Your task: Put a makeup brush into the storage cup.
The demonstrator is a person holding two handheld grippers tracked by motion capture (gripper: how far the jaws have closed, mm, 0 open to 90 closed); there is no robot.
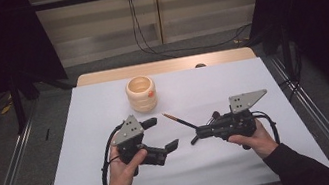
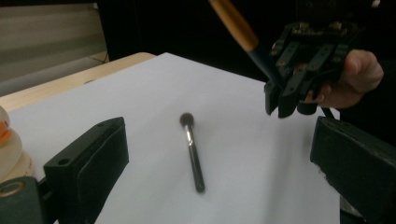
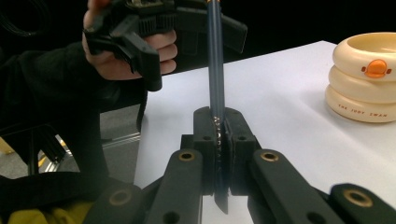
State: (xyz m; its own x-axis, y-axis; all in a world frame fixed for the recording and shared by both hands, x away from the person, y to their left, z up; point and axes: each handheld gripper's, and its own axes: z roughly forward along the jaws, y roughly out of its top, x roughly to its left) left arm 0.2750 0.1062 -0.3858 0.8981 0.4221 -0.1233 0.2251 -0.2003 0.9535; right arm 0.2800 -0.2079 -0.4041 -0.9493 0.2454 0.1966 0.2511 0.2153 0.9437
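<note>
White paper covers the wooden table (image 1: pixel 99 77), where a person holds a black two-jaw gripper in each hand. The right gripper (image 3: pixel 218 140) has its jaws pressed tight on a slim brush with a dark blue shaft and an orange wooden end (image 1: pixel 177 119), holding it clear of the table, slanting up and away towards the far left. The left gripper (image 1: pixel 164 134) hovers just above the paper with its jaws spread wide and nothing between them. Ahead of it lies a second small brush with a dark handle and a round dark tuft (image 2: pixel 192 151), flat on the paper. Farther back stands a cream ringed holder with an orange emblem (image 1: pixel 141 94). Both brushes look light, thin and stiff, likely to roll or swivel; a grip across the middle of the handle seems safest.
</note>
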